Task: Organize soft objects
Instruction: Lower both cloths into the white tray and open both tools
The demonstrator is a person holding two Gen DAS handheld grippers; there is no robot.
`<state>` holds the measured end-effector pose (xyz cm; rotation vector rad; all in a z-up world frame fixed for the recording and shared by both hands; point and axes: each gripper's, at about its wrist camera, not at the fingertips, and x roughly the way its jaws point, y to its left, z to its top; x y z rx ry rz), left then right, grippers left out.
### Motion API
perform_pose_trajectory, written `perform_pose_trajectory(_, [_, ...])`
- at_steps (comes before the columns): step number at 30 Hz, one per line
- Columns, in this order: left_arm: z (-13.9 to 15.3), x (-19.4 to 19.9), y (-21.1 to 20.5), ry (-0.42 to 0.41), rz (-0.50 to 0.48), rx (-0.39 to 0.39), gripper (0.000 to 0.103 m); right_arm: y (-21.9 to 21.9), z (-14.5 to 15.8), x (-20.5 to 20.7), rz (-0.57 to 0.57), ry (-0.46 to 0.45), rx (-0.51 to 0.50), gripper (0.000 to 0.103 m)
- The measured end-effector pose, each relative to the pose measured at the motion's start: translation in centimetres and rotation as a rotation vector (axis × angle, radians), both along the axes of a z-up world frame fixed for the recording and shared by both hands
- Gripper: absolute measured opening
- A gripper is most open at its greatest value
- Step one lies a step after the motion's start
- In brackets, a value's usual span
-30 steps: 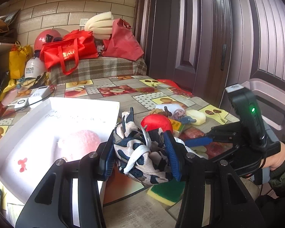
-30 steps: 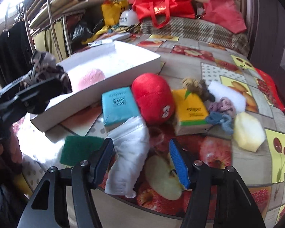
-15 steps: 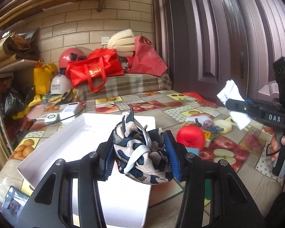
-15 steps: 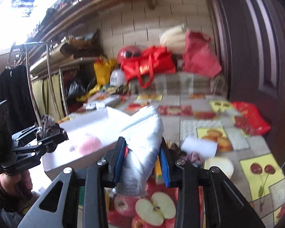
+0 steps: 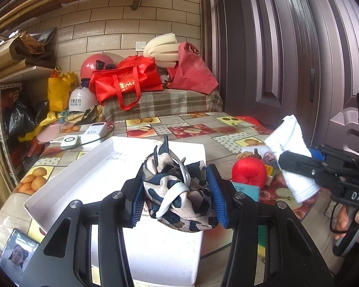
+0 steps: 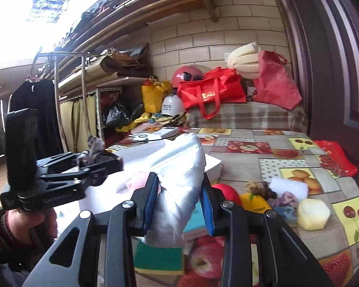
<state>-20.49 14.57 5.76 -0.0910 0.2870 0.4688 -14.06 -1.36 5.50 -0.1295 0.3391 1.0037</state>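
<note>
My left gripper (image 5: 174, 196) is shut on a crumpled blue-and-beige patterned cloth (image 5: 177, 191) and holds it above the white box (image 5: 83, 174). My right gripper (image 6: 178, 203) is shut on a folded white cloth (image 6: 182, 179), lifted above the table; it also shows in the left wrist view (image 5: 292, 148). A pink fluffy ball (image 6: 138, 181) lies in the white box (image 6: 213, 162). A red plush ball (image 5: 249, 172), a teal sponge (image 5: 245, 189), a yellow sponge (image 6: 253, 203), a cream sponge (image 6: 312, 215), small knitted pieces (image 6: 287, 198) and a green sponge (image 6: 158, 258) lie on the table.
The table has a fruit-patterned cloth (image 6: 275, 167). A phone (image 5: 16, 260) lies at its near left corner. A power bank and charger (image 5: 93, 131) lie behind the box. Red bags (image 5: 126, 83) and helmets sit on a plaid bench at the back. A brown door (image 5: 287, 47) stands right.
A second ago my right gripper stood open over the white cloth on the table; it has shut on it and lifted it. My left gripper has risen with the patterned cloth.
</note>
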Motion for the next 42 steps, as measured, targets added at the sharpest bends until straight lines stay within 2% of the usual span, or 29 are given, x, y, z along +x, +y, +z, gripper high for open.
perform_pose_trajectory(5, [-0.4,-0.3,1.2,0.027,0.035,0.043,0.048,3.4,-0.5,-0.8,0.079,0.035,-0.017,0.034])
perform_pose_trajectory(10, [-0.8,-1.0,4.2,0.031,0.086,0.005,0.048,7.3,-1.1,-2.5,0.156,0.038,-0.057,0.034])
perform_pose_trajectory(19, [-1.5,-2.3,9.7,0.009,0.17,-0.127,0.048,11.2,-2.3,-0.3,0.068,0.031,-0.108,0.033])
perform_pose_trajectory(26, [-2.0,-2.3,12.5,0.009,0.203,-0.237,0.048,13.3,-2.7,3.2,-0.025,0.082,-0.111,0.034])
perform_pose_trajectory(31, [-2.1,-2.4,12.7,0.01,0.221,-0.247,0.048,14.4,-3.3,5.5,-0.061,0.164,-0.127,0.036])
perform_pose_trajectory(32, [-2.0,-2.4,12.7,0.014,0.232,-0.243,0.05,14.5,-3.5,5.7,-0.059,0.18,-0.139,0.036])
perform_pose_trajectory(33, [-2.0,-2.5,12.6,0.015,0.243,-0.24,0.052,14.5,-3.6,5.8,-0.063,0.186,-0.141,0.042])
perform_pose_trajectory(34, [-2.0,-2.5,12.6,0.012,0.26,-0.236,0.056,14.3,-3.5,5.8,-0.073,0.188,-0.135,0.062])
perform_pose_trajectory(35, [-1.9,-2.7,12.6,0.005,0.274,-0.234,0.07,14.0,-3.5,5.8,-0.083,0.189,-0.125,0.077])
perform_pose_trajectory(36, [-1.9,-3.0,12.6,-0.006,0.281,-0.234,0.08,13.8,-3.4,5.8,-0.089,0.187,-0.117,0.096])
perform_pose_trajectory(37, [-1.8,-3.2,12.6,-0.019,0.286,-0.234,0.093,13.6,-3.3,5.7,-0.095,0.182,-0.107,0.101])
perform_pose_trajectory(38, [-1.8,-3.5,12.6,-0.035,0.291,-0.232,0.098,13.3,-3.2,5.5,-0.099,0.175,-0.096,0.102])
perform_pose_trajectory(42, [-1.7,-3.7,12.6,-0.047,0.294,-0.229,0.098,13.2,-2.7,4.9,-0.1,0.138,-0.075,0.102])
